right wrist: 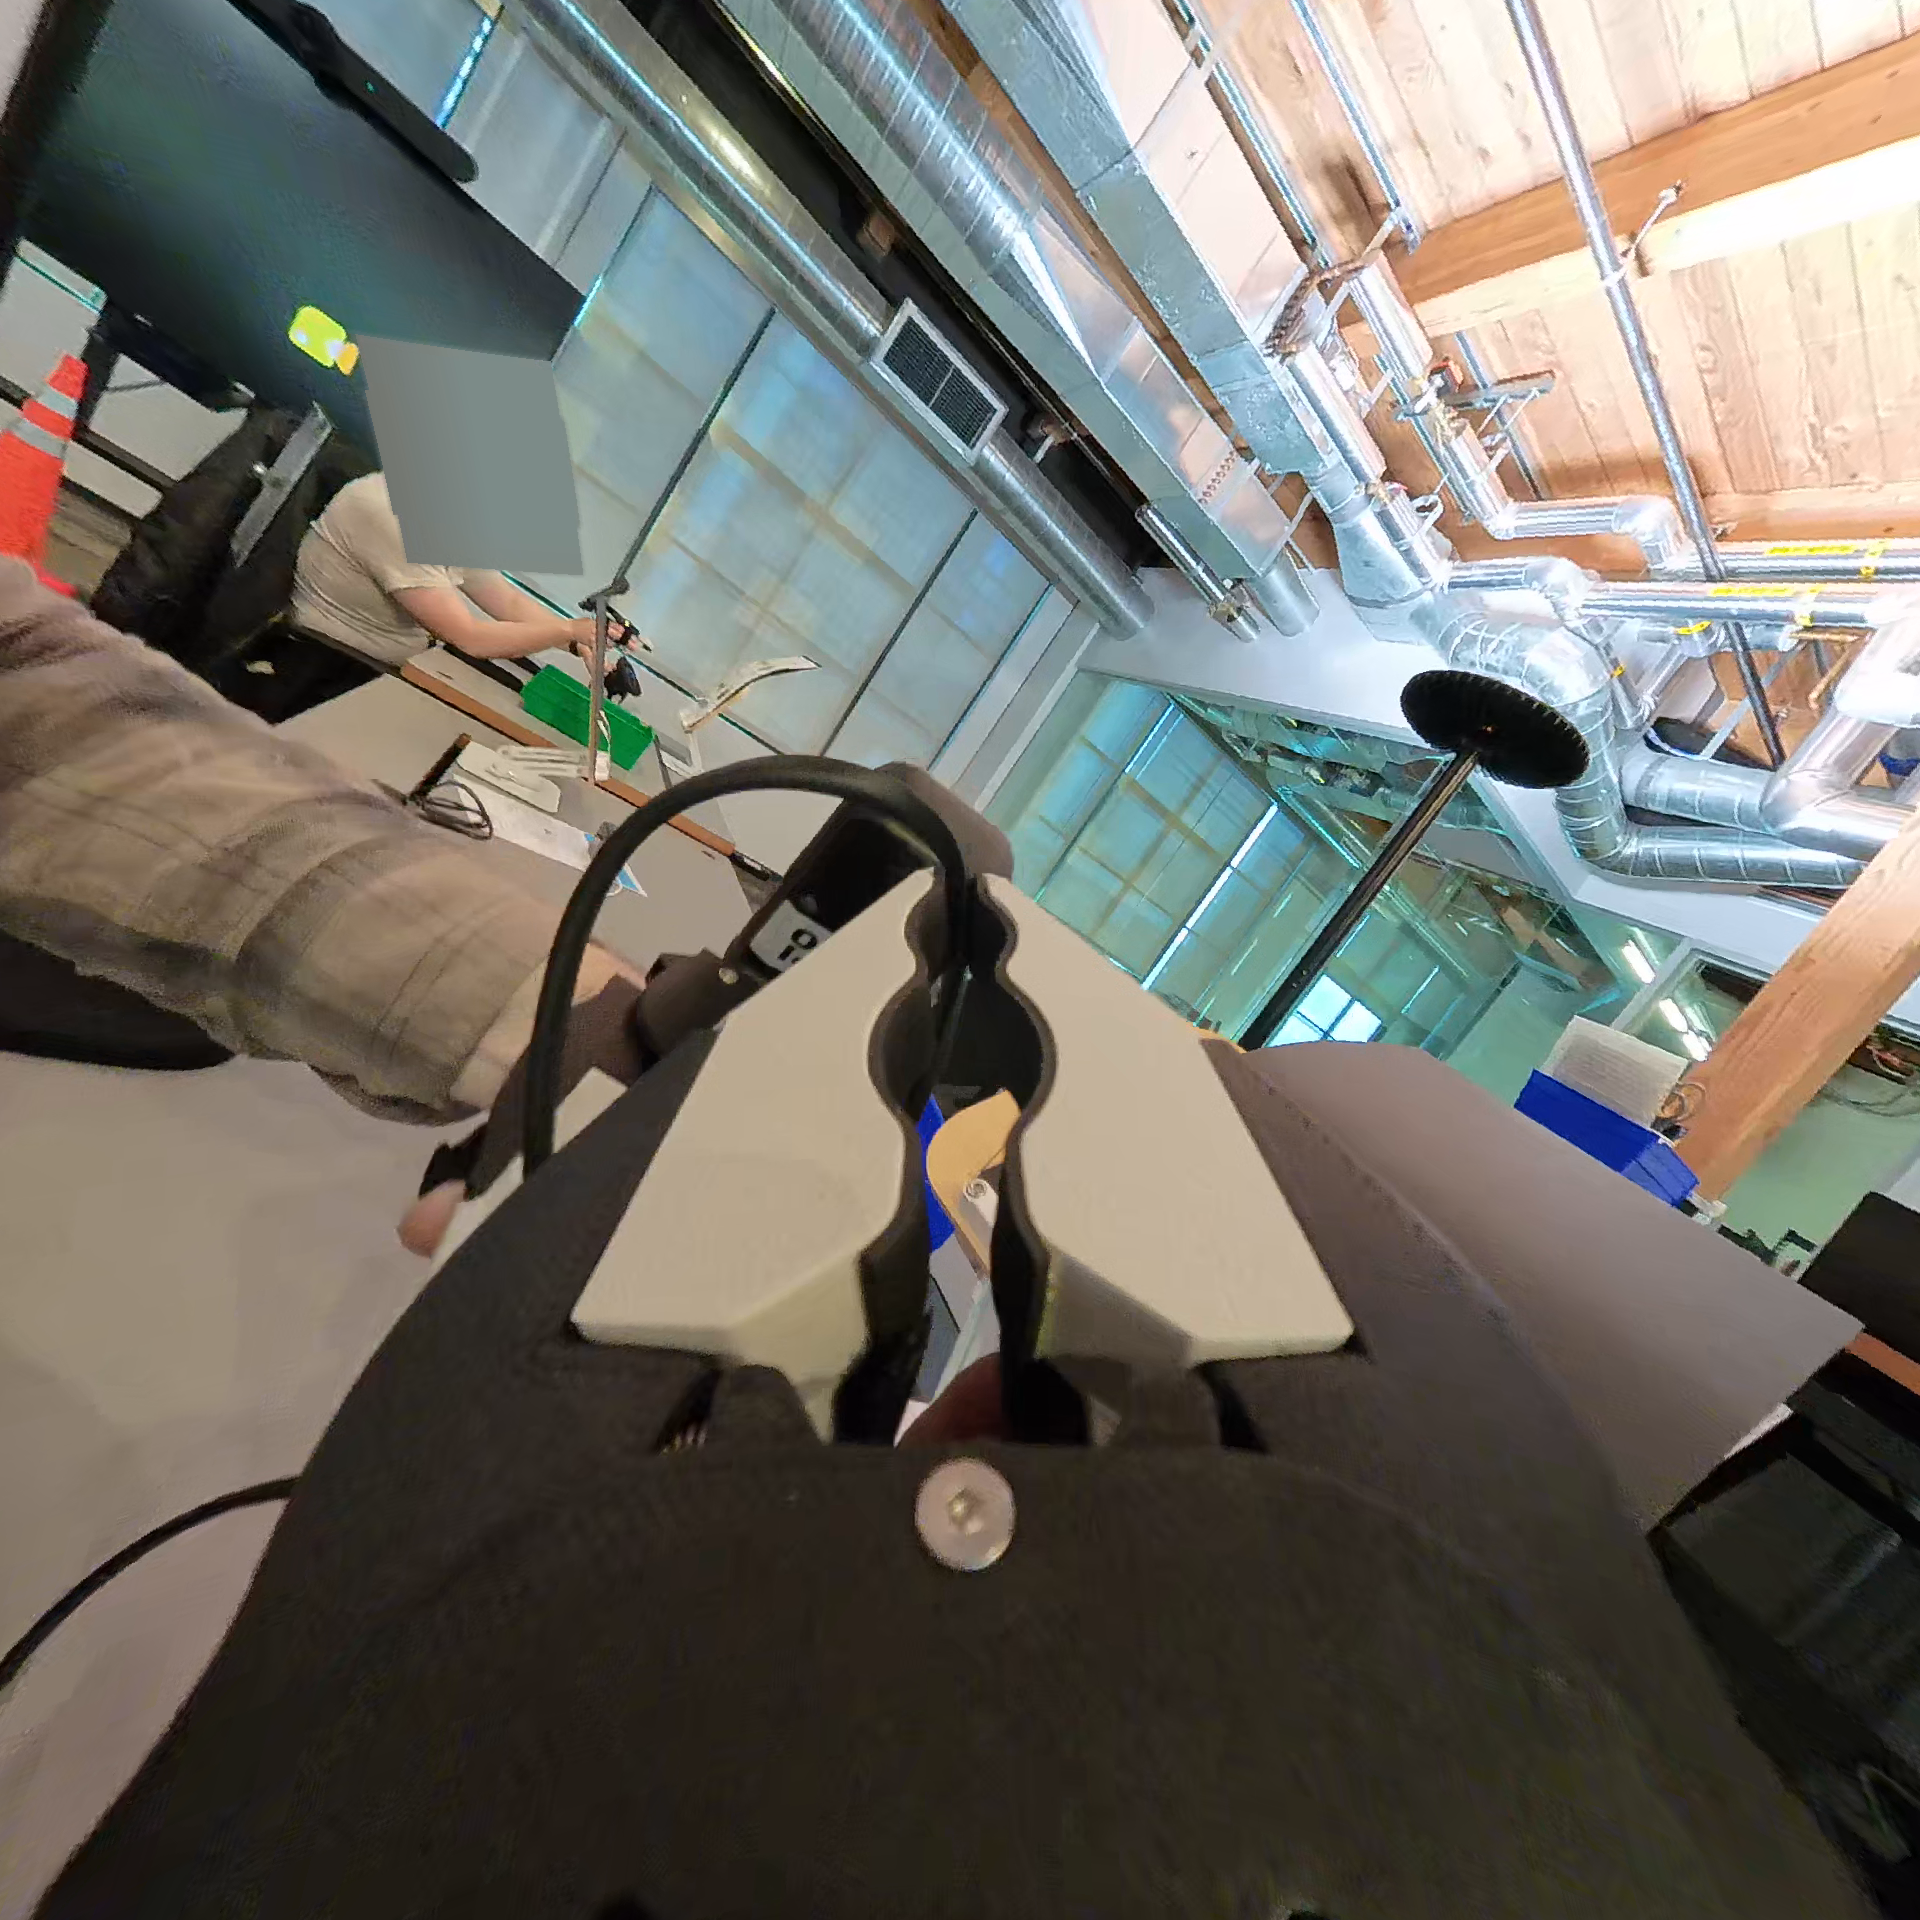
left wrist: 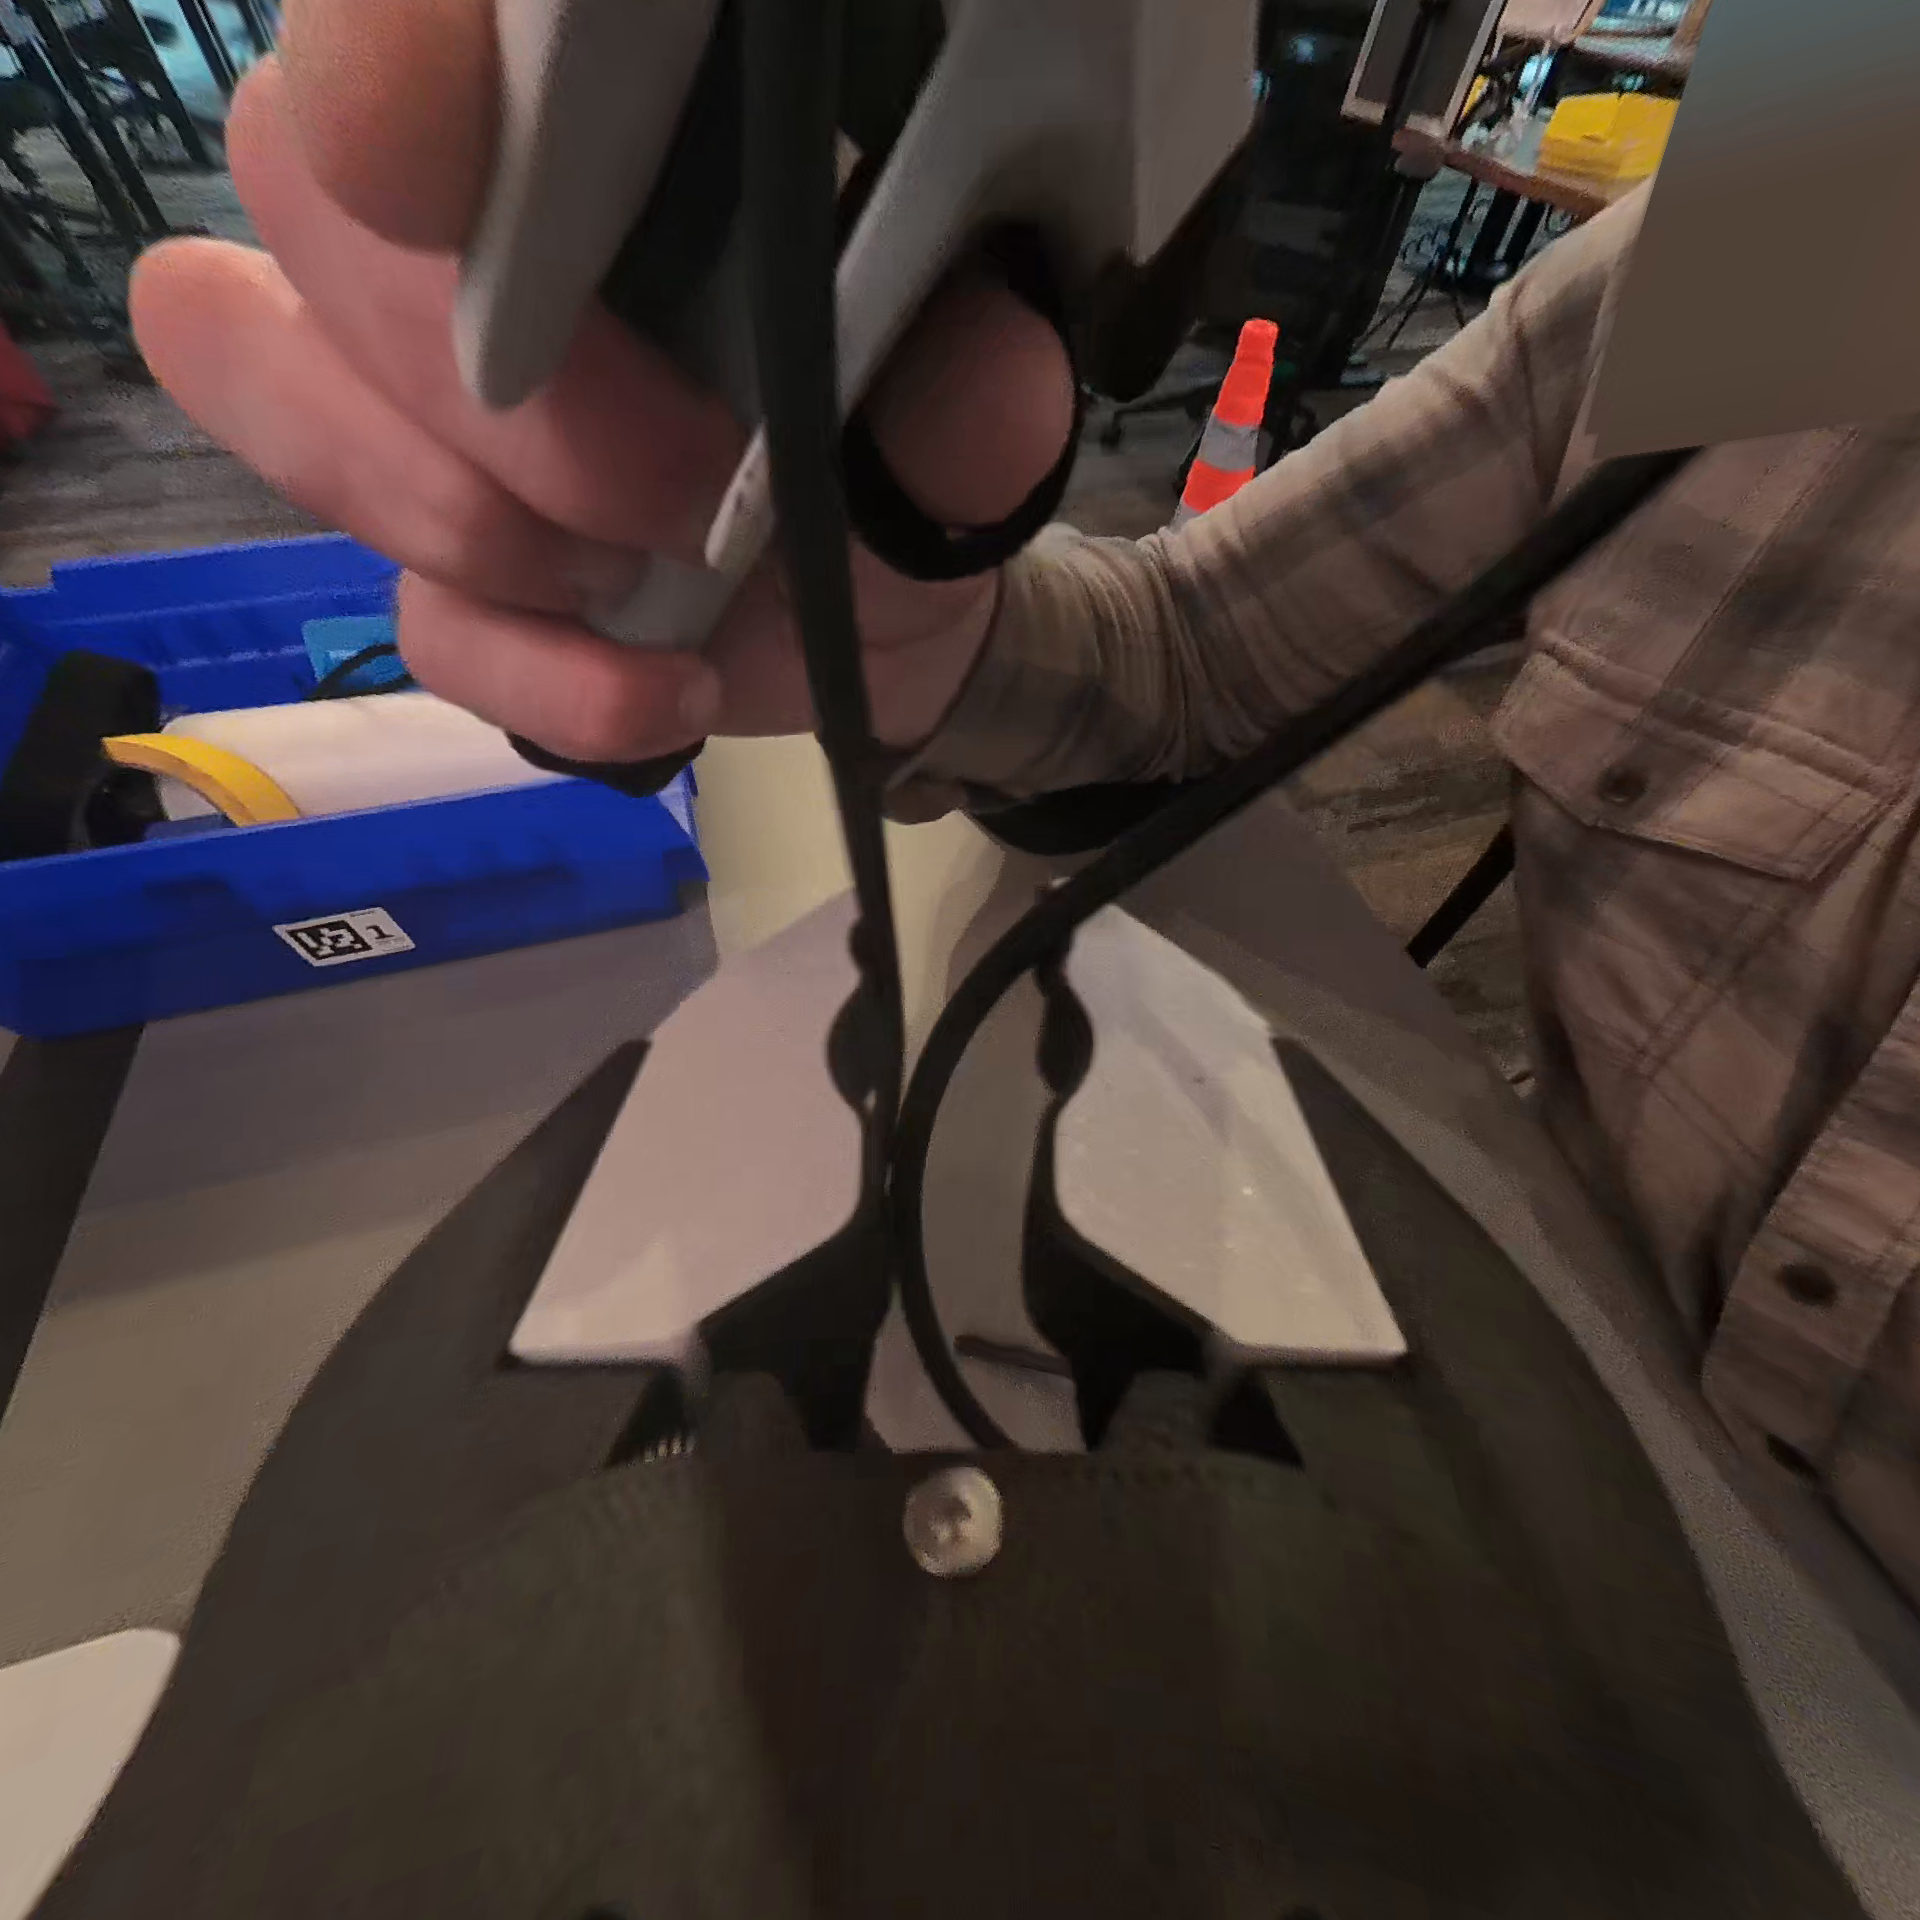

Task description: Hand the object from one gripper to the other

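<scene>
L wrist view: we see the left gripper (left wrist: 961, 997) with its fingers part open, a clear gap between the tips. A black cable (left wrist: 831, 582) runs down through that gap, lying against the left finger's inner edge; a second loop of it curves along the right side of the gap. We can't tell whether the fingers press it. Straight ahead and above, a hand (left wrist: 540, 457) holds the right gripper (left wrist: 769, 125), whose gray fingers sit close about the same cable. Ahead-left of our gripper sits a blue bin (left wrist: 343, 883) w/ a white roll and yellow tape inside. To the right, a plaid sleeve (left wrist: 1299, 582).

R wrist view: the right gripper (right wrist: 961, 914) is nearly closed at the tips, pinching the cable (right wrist: 582, 914), which arcs up and left out of the tips, then down past the left finger. Just beyond the tips, the dark body of the left gripper (right wrist: 831, 894). Left of it, the sleeve (right wrist: 239, 894).
</scene>
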`<action>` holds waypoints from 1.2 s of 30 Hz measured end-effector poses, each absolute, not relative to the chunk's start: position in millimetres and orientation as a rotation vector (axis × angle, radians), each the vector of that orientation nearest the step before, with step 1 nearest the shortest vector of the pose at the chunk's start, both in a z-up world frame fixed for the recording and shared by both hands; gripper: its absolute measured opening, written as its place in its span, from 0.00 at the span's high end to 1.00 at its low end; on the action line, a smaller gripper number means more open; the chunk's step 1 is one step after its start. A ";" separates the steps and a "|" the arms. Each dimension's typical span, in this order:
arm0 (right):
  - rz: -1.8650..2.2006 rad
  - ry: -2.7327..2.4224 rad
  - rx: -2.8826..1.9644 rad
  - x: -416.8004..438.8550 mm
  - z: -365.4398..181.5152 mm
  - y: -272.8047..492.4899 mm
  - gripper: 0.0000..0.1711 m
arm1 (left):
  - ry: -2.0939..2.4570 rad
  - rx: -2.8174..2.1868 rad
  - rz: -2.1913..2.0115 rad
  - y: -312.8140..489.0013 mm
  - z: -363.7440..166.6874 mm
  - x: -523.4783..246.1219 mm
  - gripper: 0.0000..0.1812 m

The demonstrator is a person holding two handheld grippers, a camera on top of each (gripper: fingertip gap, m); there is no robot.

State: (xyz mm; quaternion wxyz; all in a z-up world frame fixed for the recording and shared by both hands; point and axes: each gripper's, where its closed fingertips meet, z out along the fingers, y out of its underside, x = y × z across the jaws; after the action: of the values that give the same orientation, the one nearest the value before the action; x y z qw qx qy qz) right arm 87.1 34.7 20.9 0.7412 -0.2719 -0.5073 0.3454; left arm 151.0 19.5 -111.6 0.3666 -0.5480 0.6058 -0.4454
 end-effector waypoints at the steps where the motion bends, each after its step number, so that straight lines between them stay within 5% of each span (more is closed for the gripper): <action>1: 0.761 -1.106 -0.592 89.8 23.4 34.8 1.00 | 1.529 -1.404 -1.161 20.7 -109.2 151.0 0.93; 8: 0.699 -1.066 -0.629 104.8 33.8 51.4 0.99 | 1.411 -1.572 -0.824 56.2 -112.2 123.7 1.00; 18: 0.626 -1.205 -0.850 114.4 13.9 83.0 0.67 | 1.175 -1.581 0.208 115.3 -47.9 27.6 1.00; 26: 0.632 -1.492 -0.958 63.7 -68.4 75.4 0.58 | 1.098 -1.524 0.186 101.6 15.0 32.3 1.00; 32: 0.674 -1.615 -0.962 29.8 -115.7 54.2 0.63 | 1.086 -1.472 0.033 81.2 41.5 66.1 1.00; 35: 0.722 -1.685 -0.894 28.3 -126.0 38.1 0.96 | 1.071 -1.435 0.022 76.7 50.9 74.4 1.00; 36: 0.765 -1.689 -0.887 29.2 -124.0 33.4 0.97 | 1.067 -1.425 0.025 76.2 53.2 75.3 1.00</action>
State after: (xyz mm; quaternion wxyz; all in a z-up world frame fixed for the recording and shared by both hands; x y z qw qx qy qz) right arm 29.2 33.4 -124.0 0.5166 -0.3696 -0.7035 0.3186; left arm 75.3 76.2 53.2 0.6292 -0.6221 0.4659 0.0111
